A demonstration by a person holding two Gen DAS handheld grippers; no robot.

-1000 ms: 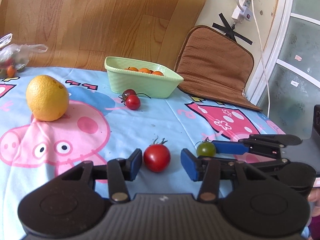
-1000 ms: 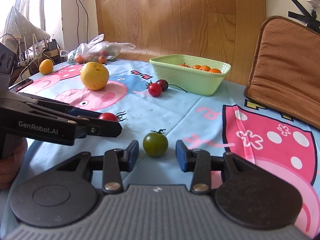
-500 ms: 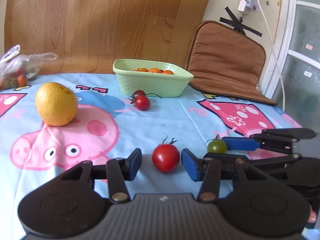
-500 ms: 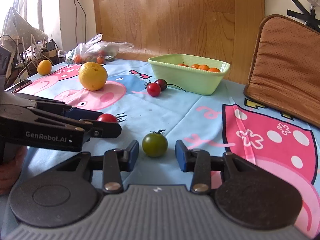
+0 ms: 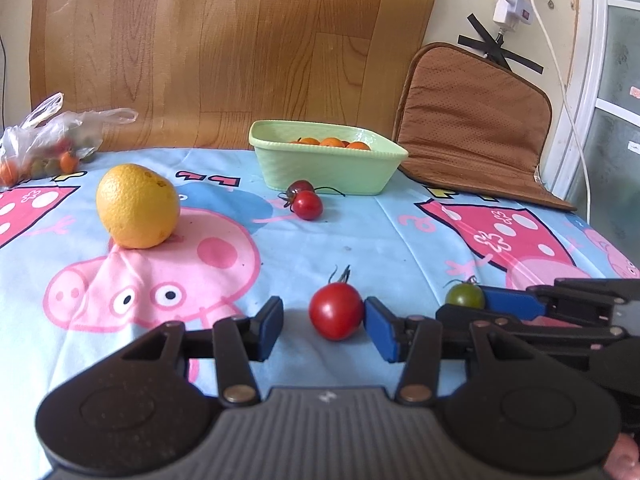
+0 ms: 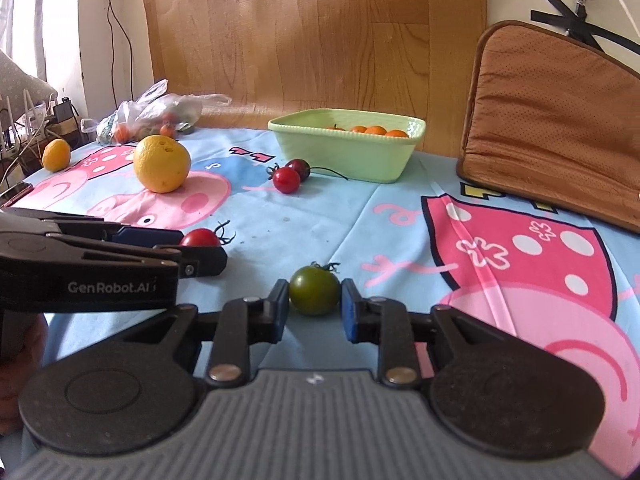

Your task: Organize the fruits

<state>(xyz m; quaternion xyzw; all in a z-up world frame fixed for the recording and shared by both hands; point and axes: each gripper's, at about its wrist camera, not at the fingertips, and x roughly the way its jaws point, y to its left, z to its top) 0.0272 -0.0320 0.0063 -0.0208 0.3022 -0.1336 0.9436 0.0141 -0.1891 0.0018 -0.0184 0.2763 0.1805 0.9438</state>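
A: Where are the two claws?

B: Both are low over the surface (image 5: 360, 236), pointing toward the back wall. The left claw (image 5: 323, 323) stands wide around a red tomato (image 5: 336, 310); its right pad touches the fruit, and the left pad is apart from it. The right claw (image 6: 314, 309) is narrow around a green tomato (image 6: 314, 290), with both blue pads at its sides or very nearly touching. The tomato sits on the cloth.

A: Any writing?

B: In the right wrist view, white letters on the left claw's black side, at the middle left of the frame, read "GenRobot.AI". Nothing else is readable.

A: And the room?

B: The surface is covered by a blue cartoon pig cloth. At upper centre is a pale green bowl (image 6: 348, 152) holding small orange fruits, with two dark red tomatoes (image 6: 292, 176) just in front of it. A large orange (image 5: 138, 206) sits to the left, and a plastic bag of fruit (image 5: 52, 140) lies at the far left. A brown cushion (image 5: 472, 120) leans at upper right against a wood panel wall (image 5: 224, 48).
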